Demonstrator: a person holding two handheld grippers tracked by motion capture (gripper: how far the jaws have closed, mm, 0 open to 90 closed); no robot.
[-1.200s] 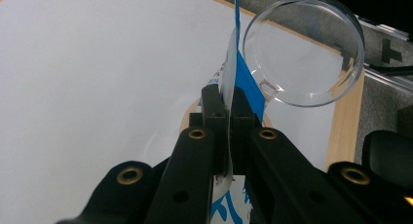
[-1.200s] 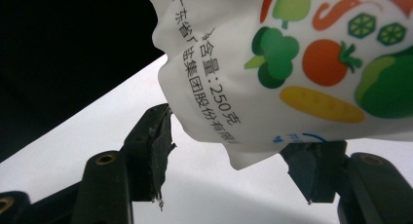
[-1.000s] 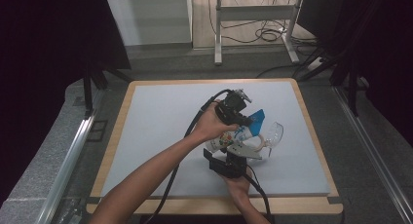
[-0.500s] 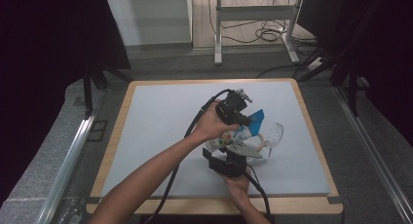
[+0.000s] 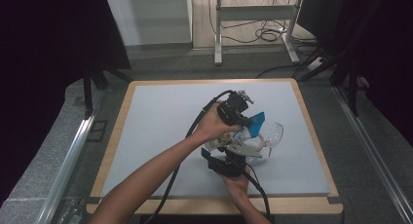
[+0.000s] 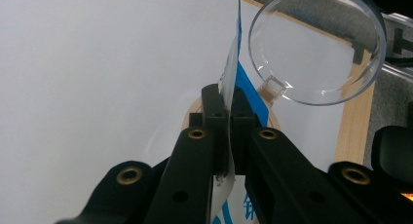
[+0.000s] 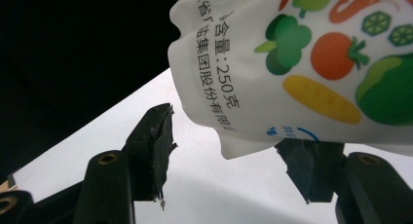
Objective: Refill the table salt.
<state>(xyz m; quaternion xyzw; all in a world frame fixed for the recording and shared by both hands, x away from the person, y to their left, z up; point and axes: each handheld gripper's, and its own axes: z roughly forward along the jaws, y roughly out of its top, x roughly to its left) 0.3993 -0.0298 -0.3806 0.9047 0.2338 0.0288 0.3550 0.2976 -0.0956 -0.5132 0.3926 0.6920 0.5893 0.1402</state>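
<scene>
Change since the earlier high view: none; both hands, the pouch and the cup lie as they did.

Item: white plastic pouch (image 7: pixel 311 63), held above the grey table mat (image 5: pixel 160 121), right of its middle. Printing: cartoon vegetables (tomato, carrot, broccoli, pepper), Chinese characters, and "250" followed by a weight character; blue panel at the upper edge (image 6: pixel 248 95).

Left gripper (image 6: pixel 228 112): jaws together, clamped on the pouch's thin top edge. The left hand (image 5: pixel 214 126) reaches in over the mat, forearm running diagonally from the mat's near left edge.

Right gripper (image 7: pixel 234 151): jaws apart, one either side of the pouch's lower corner, pads not touching it. The right hand (image 5: pixel 238 182) sits at the mat's near edge, gripper pointing away from the person.

Clear plastic cup (image 6: pixel 316 44): just beyond the pouch, toward the mat's right edge.
</scene>
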